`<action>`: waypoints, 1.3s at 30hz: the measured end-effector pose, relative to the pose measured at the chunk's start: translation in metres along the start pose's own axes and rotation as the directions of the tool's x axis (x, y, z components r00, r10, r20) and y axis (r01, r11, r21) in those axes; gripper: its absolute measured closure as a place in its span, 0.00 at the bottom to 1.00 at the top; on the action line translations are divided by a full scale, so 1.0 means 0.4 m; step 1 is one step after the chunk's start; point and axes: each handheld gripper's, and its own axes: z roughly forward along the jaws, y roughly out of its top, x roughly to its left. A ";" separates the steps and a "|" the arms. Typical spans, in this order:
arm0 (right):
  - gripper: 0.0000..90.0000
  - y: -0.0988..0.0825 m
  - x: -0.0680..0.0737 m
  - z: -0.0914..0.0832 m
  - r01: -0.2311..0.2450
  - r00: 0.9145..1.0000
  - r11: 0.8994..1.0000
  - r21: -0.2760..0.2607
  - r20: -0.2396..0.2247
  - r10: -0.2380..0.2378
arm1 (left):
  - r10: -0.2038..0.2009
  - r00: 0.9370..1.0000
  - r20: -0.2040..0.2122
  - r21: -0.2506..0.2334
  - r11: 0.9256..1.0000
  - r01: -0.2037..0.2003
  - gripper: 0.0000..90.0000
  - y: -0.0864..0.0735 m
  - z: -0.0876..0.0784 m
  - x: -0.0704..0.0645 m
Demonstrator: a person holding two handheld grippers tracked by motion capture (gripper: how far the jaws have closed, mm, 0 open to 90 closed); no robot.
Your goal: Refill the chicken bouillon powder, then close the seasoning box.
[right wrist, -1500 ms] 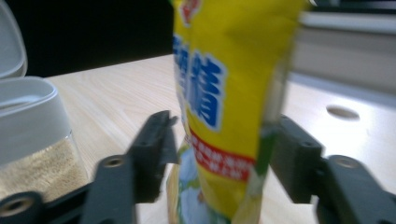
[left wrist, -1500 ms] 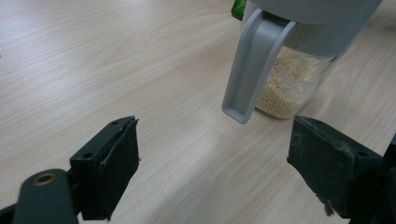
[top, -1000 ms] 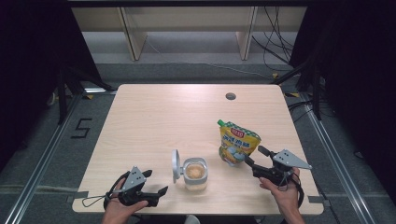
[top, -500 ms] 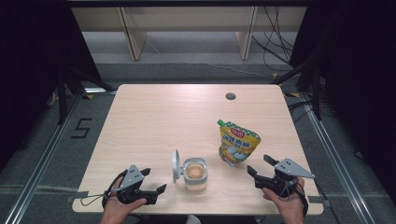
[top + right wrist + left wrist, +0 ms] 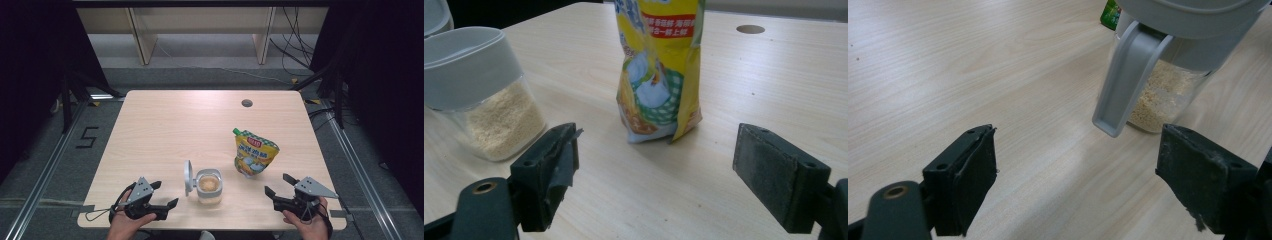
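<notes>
Pouch [image 5: 255, 157]: stood upright, ahead of right gripper [image 5: 281, 186], untouched.
Right gripper: jaws just opened wide, nothing between them.
Left gripper [image 5: 164, 194]: jaws wide, empty; jar [image 5: 208, 185] just ahead.

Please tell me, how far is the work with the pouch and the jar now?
Done: the yellow pouch stands upright on the table, and the jar, lid flipped open, holds pale grains. In hand: nothing; the right gripper has just been opening, jaws empty, and the left gripper is open. Left, probably: closing the lid.

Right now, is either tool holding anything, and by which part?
Nothing is held. The right tool has just been opening, its jaws empty, apart from the pouch. The left tool is open beside the jar.
</notes>
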 end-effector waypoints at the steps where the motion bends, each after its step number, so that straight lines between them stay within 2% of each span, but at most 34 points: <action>1: 0.21 -0.001 0.003 0.000 0.005 1.000 1.000 -0.007 0.003 -0.005 | 0.005 1.000 -0.008 0.009 1.000 -0.005 0.17 0.002 -0.003 0.000; 2: 0.21 -0.003 0.004 0.003 0.009 1.000 1.000 -0.018 -0.006 -0.009 | 0.004 1.000 -0.005 0.007 1.000 -0.004 0.17 0.003 -0.004 -0.001; 3: 0.21 -0.003 0.013 -0.001 -0.019 1.000 1.000 -0.001 -0.006 0.019 | 0.002 1.000 -0.008 0.008 1.000 -0.002 0.17 0.004 -0.005 -0.002; 4: 0.21 -0.003 0.012 -0.001 -0.004 1.000 1.000 -0.007 -0.011 0.004 | 0.009 1.000 -0.003 0.004 1.000 -0.009 0.17 0.005 -0.005 0.000; 5: 0.21 -0.004 0.019 -0.004 -0.029 1.000 1.000 0.011 -0.011 0.029 | -0.003 1.000 -0.005 0.000 1.000 0.003 0.17 0.004 -0.005 -0.001; 6: 0.21 -0.004 0.013 -0.003 0.018 1.000 1.000 -0.002 -0.007 -0.018 | -0.002 1.000 -0.004 0.003 1.000 0.002 0.17 0.005 -0.006 0.000; 8: 0.21 -0.006 0.017 0.000 0.008 0.999 1.000 -0.008 -0.031 -0.008 | -0.016 1.000 -0.005 -0.008 1.000 0.016 0.17 0.008 -0.008 -0.002; 9: 0.21 -0.006 0.019 -0.004 0.017 1.000 1.000 0.006 -0.013 -0.017 | -0.027 1.000 -0.001 -0.012 1.000 0.027 0.17 0.011 -0.009 -0.002; 10: 0.21 -0.006 0.021 -0.004 0.008 1.000 1.000 0.007 -0.019 -0.008 | -0.027 1.000 0.002 -0.003 1.000 0.027 0.17 0.013 -0.013 -0.001; 11: 0.21 -0.007 0.020 -0.003 0.013 1.000 1.000 0.007 -0.015 -0.013 | -0.031 0.999 -0.005 -0.008 0.999 0.031 0.18 0.016 -0.016 -0.002; 12: 0.21 -0.007 0.026 -0.004 -0.004 1.000 1.000 0.010 -0.023 0.004 | -0.046 0.999 0.000 -0.017 0.999 0.046 0.18 0.020 -0.018 -0.003; 13: 0.21 -0.008 0.029 0.000 -0.006 1.000 1.000 -0.002 -0.027 0.006 | -0.037 0.999 -0.005 -0.014 0.999 0.037 0.20 0.023 -0.022 -0.001; 14: 0.21 -0.006 0.029 -0.004 -0.005 0.999 1.000 0.025 -0.035 0.006 | -0.041 0.999 -0.008 -0.020 0.999 0.041 0.22 0.026 -0.024 -0.001; 15: 0.21 -0.006 0.027 -0.001 0.013 0.999 1.000 0.016 -0.036 -0.013 | -0.039 0.999 -0.012 -0.034 0.999 0.039 0.28 0.029 -0.026 -0.002; 17: 0.21 -0.007 0.026 0.001 0.027 0.999 0.999 0.019 -0.029 -0.027 | -0.017 0.999 -0.030 -0.061 0.998 0.016 0.41 0.034 -0.033 -0.003; 18: 0.21 -0.007 0.028 -0.001 0.021 0.999 1.000 0.018 -0.033 -0.020 | -0.003 0.999 -0.033 -0.077 0.997 0.000 0.46 0.037 -0.037 -0.002; 19: 0.22 -0.006 0.030 -0.001 0.016 0.999 1.000 0.017 -0.042 -0.015 | 0.011 0.999 -0.037 -0.092 0.996 -0.014 0.57 0.040 -0.042 -0.002; 20: 0.22 -0.007 0.030 -0.001 0.015 0.999 1.000 0.017 -0.041 -0.014 | 0.010 0.999 -0.042 -0.108 0.994 -0.015 0.62 0.043 -0.045 -0.003; 22: 0.22 -0.008 0.029 0.000 0.025 0.999 0.999 0.021 -0.029 -0.024 | 0.024 0.999 -0.024 -0.121 0.992 -0.027 0.76 0.052 -0.049 0.000; 23: 0.22 -0.009 0.027 0.004 0.034 0.999 0.999 0.015 -0.037 -0.033 | 0.027 0.999 -0.037 -0.119 0.992 -0.031 0.81 0.056 -0.051 -0.002; 24: 0.22 -0.008 0.030 0.000 0.023 0.999 0.999 0.025 -0.035 -0.022 | 0.044 0.998 -0.042 -0.113 0.992 -0.048 0.87 0.061 -0.052 -0.002; 27: 0.23 -0.007 0.032 0.001 0.028 0.999 0.999 0.022 -0.035 -0.027 | 0.068 0.997 -0.033 -0.120 0.990 -0.072 0.97 0.077 -0.048 -0.009; 29: 0.23 -0.006 0.032 0.000 0.021 0.999 1.000 0.019 -0.044 -0.020 | 0.078 0.997 -0.019 -0.127 0.989 -0.080 0.99 0.087 -0.047 -0.018; 30: 0.23 -0.005 0.031 -0.002 0.030 0.999 0.999 0.029 -0.033 -0.029 | 0.096 0.995 -0.026 -0.115 0.988 -0.098 0.99 0.094 -0.049 -0.023; 33: 0.23 -0.007 0.033 -0.001 0.022 0.999 0.999 0.041 -0.037 -0.020 | 0.123 0.992 -0.021 -0.120 0.985 -0.125 0.99 0.110 -0.044 -0.035; 36: 0.23 -0.006 0.032 0.001 0.038 0.999 0.999 0.036 -0.041 -0.036 | 0.135 0.991 -0.003 -0.125 0.983 -0.134 0.99 0.126 -0.039 -0.047; 37: 0.23 -0.007 0.035 0.002 0.026 0.999 0.999 0.028 -0.040 -0.025 | 0.129 0.992 0.006 -0.136 0.983 -0.127 0.99 0.130 -0.036 -0.052; 39: 0.23 -0.007 0.035 0.002 0.027 0.999 0.999 0.026 -0.039 -0.026 | 0.139 0.990 0.010 -0.125 0.983 -0.137 0.99 0.137 -0.035 -0.057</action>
